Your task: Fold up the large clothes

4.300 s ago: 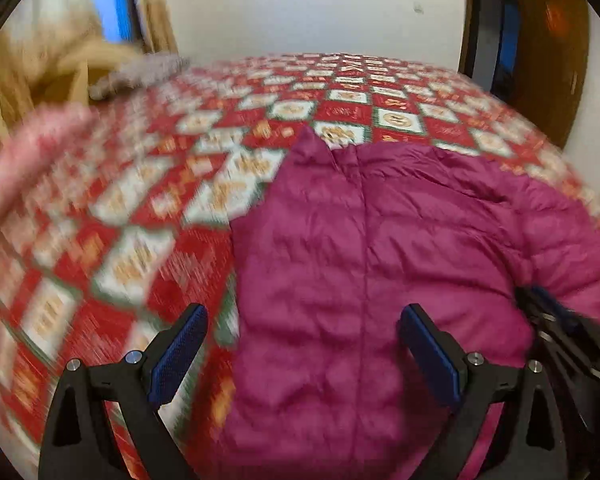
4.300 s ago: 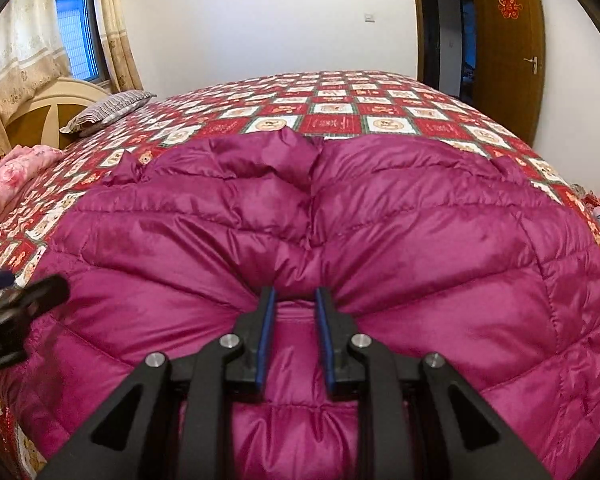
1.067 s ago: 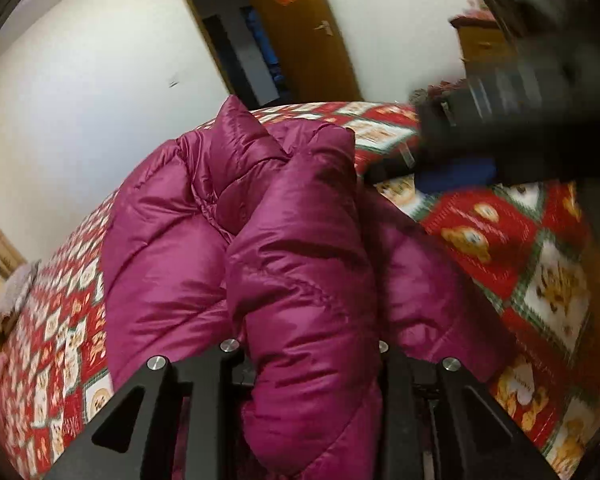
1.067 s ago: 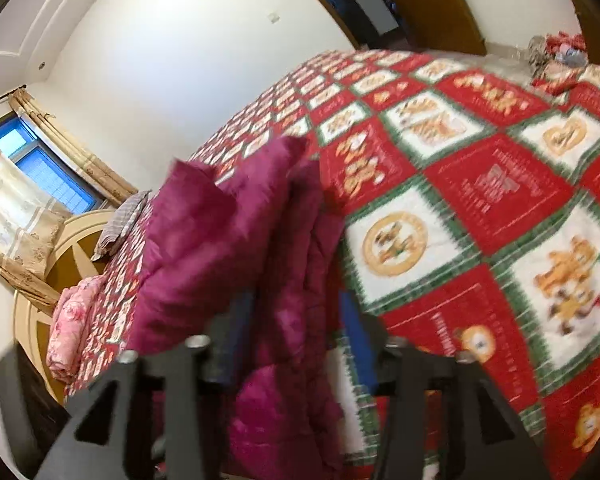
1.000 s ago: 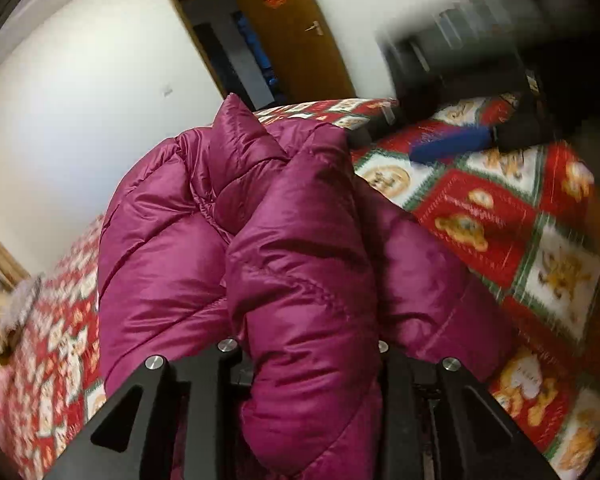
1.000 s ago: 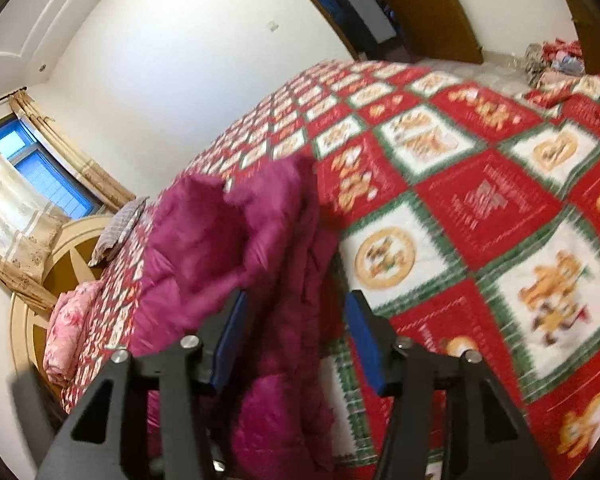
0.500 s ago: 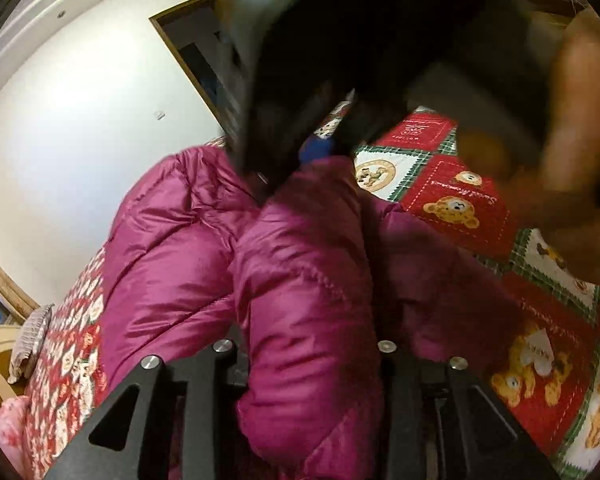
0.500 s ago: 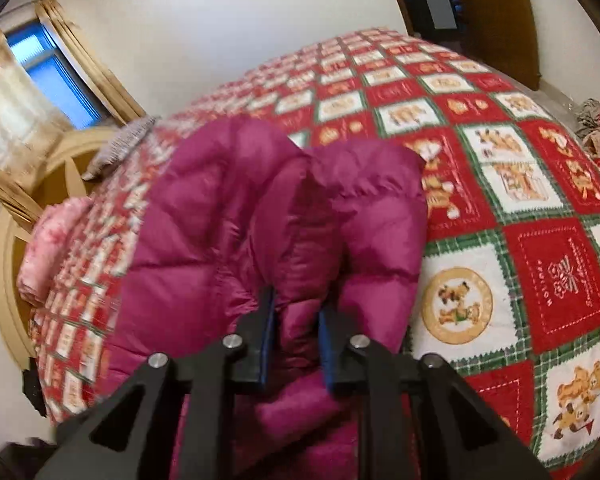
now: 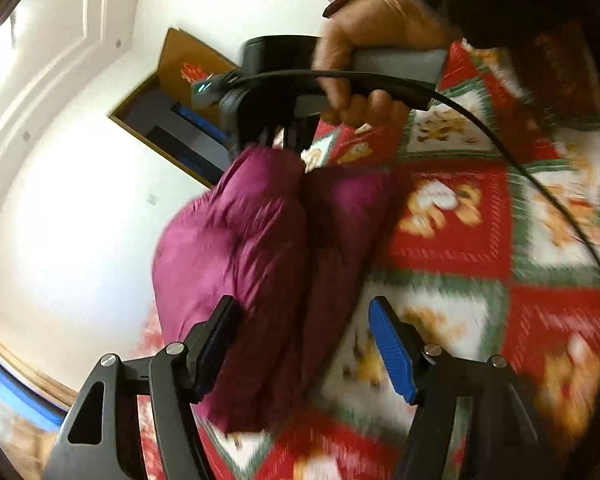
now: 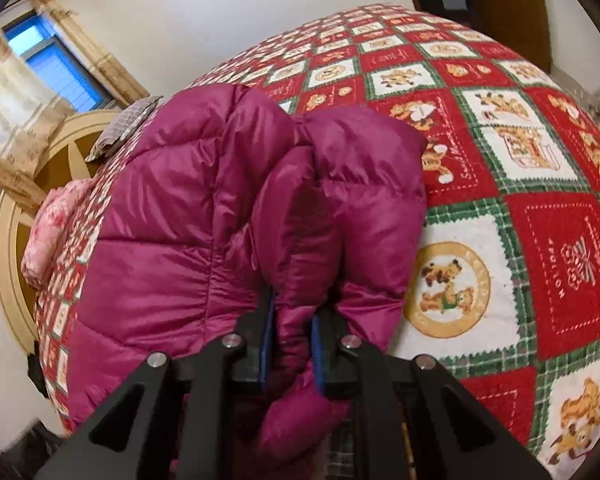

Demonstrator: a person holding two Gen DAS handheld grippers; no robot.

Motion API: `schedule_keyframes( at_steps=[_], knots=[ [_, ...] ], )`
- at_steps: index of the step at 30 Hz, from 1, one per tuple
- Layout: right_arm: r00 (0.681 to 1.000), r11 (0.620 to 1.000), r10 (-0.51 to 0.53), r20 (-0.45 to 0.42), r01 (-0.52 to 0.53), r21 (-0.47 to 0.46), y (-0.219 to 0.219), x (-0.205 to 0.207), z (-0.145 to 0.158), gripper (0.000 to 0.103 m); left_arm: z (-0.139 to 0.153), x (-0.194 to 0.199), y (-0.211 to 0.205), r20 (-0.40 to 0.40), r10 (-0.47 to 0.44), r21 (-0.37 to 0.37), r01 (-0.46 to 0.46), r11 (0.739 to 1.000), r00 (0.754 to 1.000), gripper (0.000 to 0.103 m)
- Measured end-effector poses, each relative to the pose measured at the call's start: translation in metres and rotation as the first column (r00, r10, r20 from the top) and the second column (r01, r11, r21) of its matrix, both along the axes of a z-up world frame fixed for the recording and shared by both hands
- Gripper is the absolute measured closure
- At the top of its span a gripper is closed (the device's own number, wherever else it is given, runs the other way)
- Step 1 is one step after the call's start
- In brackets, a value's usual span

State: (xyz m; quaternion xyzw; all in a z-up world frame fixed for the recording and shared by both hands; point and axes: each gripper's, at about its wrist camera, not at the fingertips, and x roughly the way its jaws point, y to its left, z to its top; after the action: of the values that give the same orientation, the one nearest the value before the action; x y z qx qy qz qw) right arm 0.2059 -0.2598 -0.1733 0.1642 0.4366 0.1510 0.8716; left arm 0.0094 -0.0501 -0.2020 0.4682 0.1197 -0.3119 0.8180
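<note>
A magenta puffer jacket (image 10: 172,240) lies bunched and folded on the bed. In the right wrist view my right gripper (image 10: 293,322) is closing on a thick fold of it, both blue pads pressed into the fabric. The left wrist view is blurred and rolled. There my left gripper (image 9: 304,344) is opening around the jacket (image 9: 260,240); the right-hand blue pad (image 9: 392,352) stands apart from the cloth. At the jacket's far end a hand (image 9: 364,40) holds the right gripper (image 9: 286,144), pinched on the fabric.
The bed wears a red, green and white patchwork bedspread (image 10: 540,220) with bear pictures. A striped pillow (image 10: 128,124), pink bedding (image 10: 48,232) and a round wooden headboard (image 10: 60,152) lie far left. A brown door (image 10: 512,8) is at the back. A black cable (image 9: 500,140) trails from the right gripper.
My left gripper has opened off the jacket fold it held, rolling and sliding sideways. My right gripper came over the jacket's end and closed on a fold.
</note>
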Motion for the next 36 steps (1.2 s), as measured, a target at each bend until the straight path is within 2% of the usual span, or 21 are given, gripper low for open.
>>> schedule_keyframes(
  at_steps=[2, 4, 7, 8, 10, 12, 15, 17, 19, 22, 25, 26, 29, 33, 36],
  knots=[
    [1.000, 1.000, 0.012, 0.014, -0.011, -0.015, 0.003, -0.001, 0.000, 0.088, 0.015, 0.008, 0.023, -0.116, -0.001, -0.037, -0.003, 0.999, 0.993, 0.035],
    [1.000, 1.000, 0.018, 0.023, -0.017, -0.018, 0.003, -0.002, -0.002, 0.088, 0.034, 0.023, 0.047, -0.234, 0.000, -0.085, -0.020, 0.996, 0.972, 0.035],
    [0.999, 1.000, 0.020, 0.027, -0.020, 0.006, 0.001, -0.002, -0.004, 0.087, 0.069, 0.060, 0.078, -0.356, 0.044, -0.197, -0.121, 0.973, 0.933, 0.035],
    [0.999, 1.000, 0.019, 0.030, -0.019, 0.013, 0.001, -0.002, -0.004, 0.087, 0.080, 0.074, 0.085, -0.380, 0.065, -0.238, -0.165, 0.957, 0.923, 0.035],
    [0.999, 1.000, 0.017, 0.042, -0.018, 0.023, -0.001, -0.004, -0.006, 0.087, 0.102, 0.110, 0.094, -0.422, 0.113, -0.324, -0.266, 0.908, 0.900, 0.035],
    [0.999, 0.999, 0.007, 0.049, -0.008, 0.031, -0.002, -0.008, -0.008, 0.087, 0.116, 0.154, 0.089, -0.477, 0.157, -0.385, -0.366, 0.847, 0.865, 0.035],
    [0.999, 1.000, 0.000, 0.050, -0.001, 0.029, -0.002, -0.011, -0.009, 0.087, 0.123, 0.206, 0.068, -0.524, 0.223, -0.423, -0.479, 0.769, 0.822, 0.035],
    [0.999, 1.000, 0.000, 0.051, -0.002, 0.023, -0.003, -0.013, -0.009, 0.087, 0.124, 0.227, 0.053, -0.540, 0.253, -0.421, -0.517, 0.745, 0.803, 0.035],
    [0.999, 1.000, -0.004, 0.052, 0.002, 0.031, -0.004, -0.015, -0.010, 0.087, 0.117, 0.247, 0.024, -0.519, 0.291, -0.396, -0.527, 0.752, 0.804, 0.035],
    [0.998, 0.999, -0.013, 0.057, 0.010, 0.053, -0.006, -0.016, -0.011, 0.087, 0.103, 0.265, -0.017, -0.447, 0.361, -0.335, -0.527, 0.781, 0.818, 0.035],
    [0.998, 0.998, -0.018, 0.062, 0.014, 0.062, -0.007, -0.017, -0.013, 0.087, 0.069, 0.274, -0.048, -0.361, 0.469, -0.216, -0.561, 0.799, 0.806, 0.034],
    [0.998, 0.998, -0.018, 0.063, 0.013, 0.068, -0.008, -0.017, -0.013, 0.087, 0.059, 0.273, -0.052, -0.330, 0.487, -0.200, -0.564, 0.801, 0.809, 0.034],
    [0.998, 0.996, -0.015, 0.065, 0.010, 0.084, -0.012, -0.018, -0.016, 0.087, 0.040, 0.263, -0.054, -0.229, 0.526, -0.210, -0.570, 0.795, 0.819, 0.034],
    [0.998, 0.995, -0.027, 0.059, 0.022, 0.093, -0.015, -0.021, -0.016, 0.087, 0.031, 0.261, -0.053, -0.208, 0.559, -0.206, -0.595, 0.777, 0.802, 0.034],
    [0.998, 0.996, -0.055, 0.021, 0.053, 0.068, -0.020, -0.028, -0.006, 0.084, 0.029, 0.256, -0.057, -0.155, 0.574, -0.191, -0.595, 0.781, 0.804, 0.034]
  ],
)
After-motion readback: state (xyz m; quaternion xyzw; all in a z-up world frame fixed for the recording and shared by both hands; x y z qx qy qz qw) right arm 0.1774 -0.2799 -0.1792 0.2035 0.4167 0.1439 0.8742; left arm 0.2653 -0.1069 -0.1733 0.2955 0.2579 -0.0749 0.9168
